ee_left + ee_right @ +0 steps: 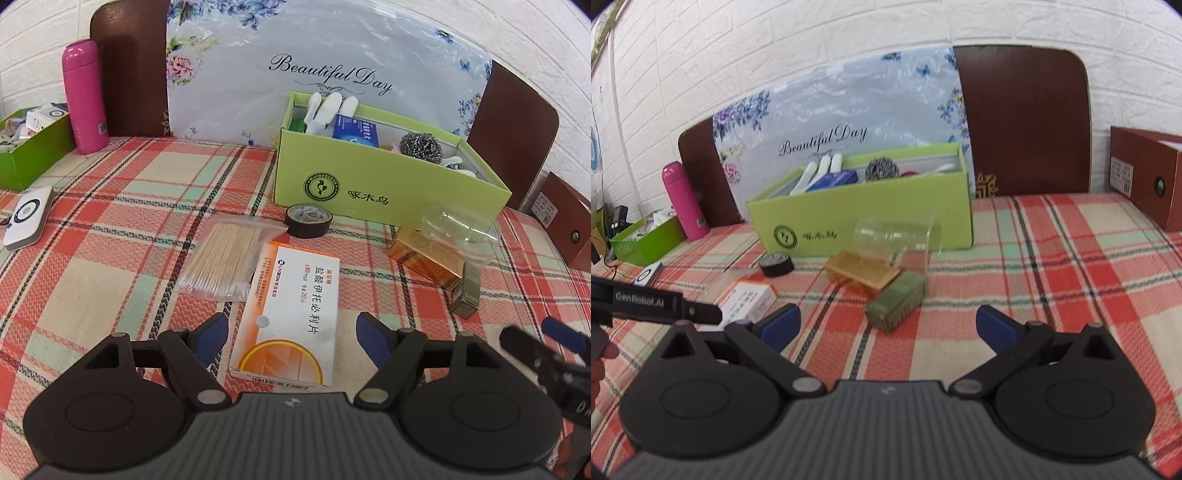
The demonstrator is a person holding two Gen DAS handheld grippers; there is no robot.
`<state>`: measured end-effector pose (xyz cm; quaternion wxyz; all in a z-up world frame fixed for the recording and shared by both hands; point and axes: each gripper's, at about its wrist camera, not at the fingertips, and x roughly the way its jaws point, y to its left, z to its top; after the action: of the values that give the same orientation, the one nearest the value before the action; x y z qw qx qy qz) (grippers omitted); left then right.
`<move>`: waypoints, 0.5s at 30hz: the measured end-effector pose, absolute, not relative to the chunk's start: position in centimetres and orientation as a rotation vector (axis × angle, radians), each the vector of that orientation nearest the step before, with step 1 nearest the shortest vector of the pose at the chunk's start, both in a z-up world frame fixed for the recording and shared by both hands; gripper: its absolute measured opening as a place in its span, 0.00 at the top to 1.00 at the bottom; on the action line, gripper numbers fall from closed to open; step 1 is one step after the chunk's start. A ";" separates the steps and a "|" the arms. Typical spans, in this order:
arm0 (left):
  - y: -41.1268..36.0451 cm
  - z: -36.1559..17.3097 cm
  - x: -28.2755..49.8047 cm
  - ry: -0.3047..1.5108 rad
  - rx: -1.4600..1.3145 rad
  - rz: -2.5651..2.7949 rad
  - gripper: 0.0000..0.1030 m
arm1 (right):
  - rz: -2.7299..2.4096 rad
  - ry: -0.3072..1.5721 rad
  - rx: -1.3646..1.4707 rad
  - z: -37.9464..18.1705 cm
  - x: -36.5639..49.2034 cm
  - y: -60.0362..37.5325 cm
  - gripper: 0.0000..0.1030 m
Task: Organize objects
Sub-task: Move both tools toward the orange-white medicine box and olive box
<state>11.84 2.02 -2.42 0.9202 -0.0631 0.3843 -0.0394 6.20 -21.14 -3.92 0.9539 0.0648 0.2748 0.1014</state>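
You see a table point(92, 258) with a big open box point(388, 184) at the back. In the box lie a glove point(325, 107) and a metal scrubber point(421, 147). Just in front of the box sits a roll of tape point(308, 220). In front of the tape lies a pill box point(291, 314), with a bag of cotton swabs point(225, 258) touching its left side. To the right, a clear cup point(458, 225) lies on its side, resting on a small box point(424, 258). Another small box point(466, 295) touches that one. Far left stands a bottle point(85, 96) beside a second open box point(29, 158).

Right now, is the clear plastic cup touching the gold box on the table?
Touching. In the right wrist view, the clear cup, lying on its side, rests against the gold box with no gap visible.
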 end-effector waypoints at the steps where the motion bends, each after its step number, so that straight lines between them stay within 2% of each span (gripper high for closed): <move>1: 2.0 -2.6 12.0 0.798 -0.127 -0.083 0.23 | 0.209 0.566 0.122 -4.2 6.1 -20.8 0.00; 8: 0.4 -4.1 12.6 0.795 -0.041 -0.111 0.23 | 0.233 0.591 0.103 -5.1 5.7 -19.9 0.00; 11: 0.6 -5.4 13.8 0.851 -0.051 -0.074 0.23 | 0.218 0.571 0.093 -4.9 5.9 -20.0 0.00; 13: 0.4 -5.5 13.4 0.817 -0.031 -0.076 0.23 | 0.200 0.561 0.084 -4.9 6.6 -20.1 0.00; 15: 0.2 -5.3 13.0 0.815 -0.023 -0.104 0.33 | 0.171 0.561 0.076 -5.0 7.8 -20.0 0.00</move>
<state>12.97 0.22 -5.33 0.9168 -0.0112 0.3961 -0.0504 7.78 -19.99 -5.02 0.9566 0.0373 0.2764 0.0842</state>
